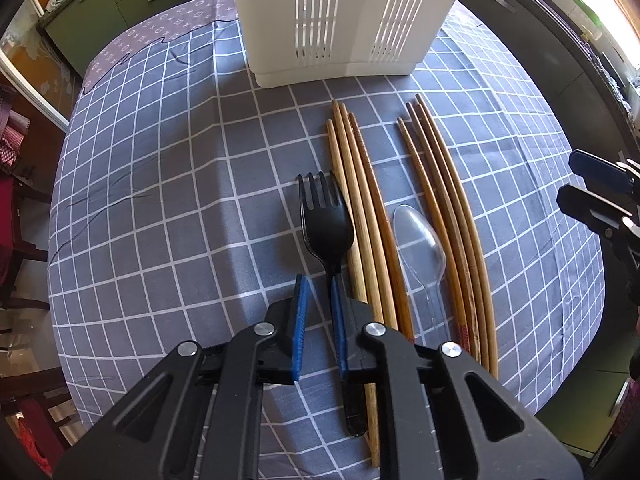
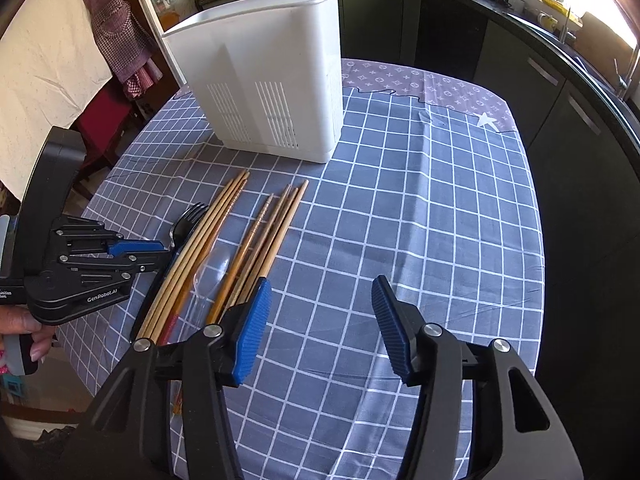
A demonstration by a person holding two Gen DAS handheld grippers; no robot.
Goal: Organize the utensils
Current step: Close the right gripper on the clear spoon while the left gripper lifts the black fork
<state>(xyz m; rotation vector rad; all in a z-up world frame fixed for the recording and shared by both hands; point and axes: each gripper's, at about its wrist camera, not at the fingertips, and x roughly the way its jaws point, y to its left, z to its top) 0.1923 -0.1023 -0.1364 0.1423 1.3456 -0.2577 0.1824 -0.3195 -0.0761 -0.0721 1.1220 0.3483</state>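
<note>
A table covered by a grey checked cloth (image 2: 420,220) is seen from both wrist cameras. At its far side stands a white slotted holder (image 1: 344,20), upright, with nothing visible inside from these angles.

In front of the holder the utensils are laid out side by side, lengthwise toward the cameras. A black fork (image 1: 326,216) lies at the left of the row, tines pointing toward the holder. Just beside it on the right lies a first group of four chopsticks (image 1: 360,220), then a clear spoon (image 1: 420,248), bowl toward the holder, and then a second group of four chopsticks (image 1: 448,216).

The left gripper (image 1: 320,316) is pointed steeply down over the fork's neck. Its blue pads are drawn nearly together; the right pad lies against the fork's handle, while a narrow gap is seen between the left pad and the fork. Whether the fork is truly pinched cannot be told from the left wrist view, and in the right wrist view the contact is hidden by the gripper's own body. The fork rests on the cloth.

The right gripper (image 2: 320,320) is held above bare cloth to the right of the chopsticks, its pads spread apart with nothing between them. The fingers (image 2: 34,336) of the person's hand are seen on the left gripper's handle.
</note>
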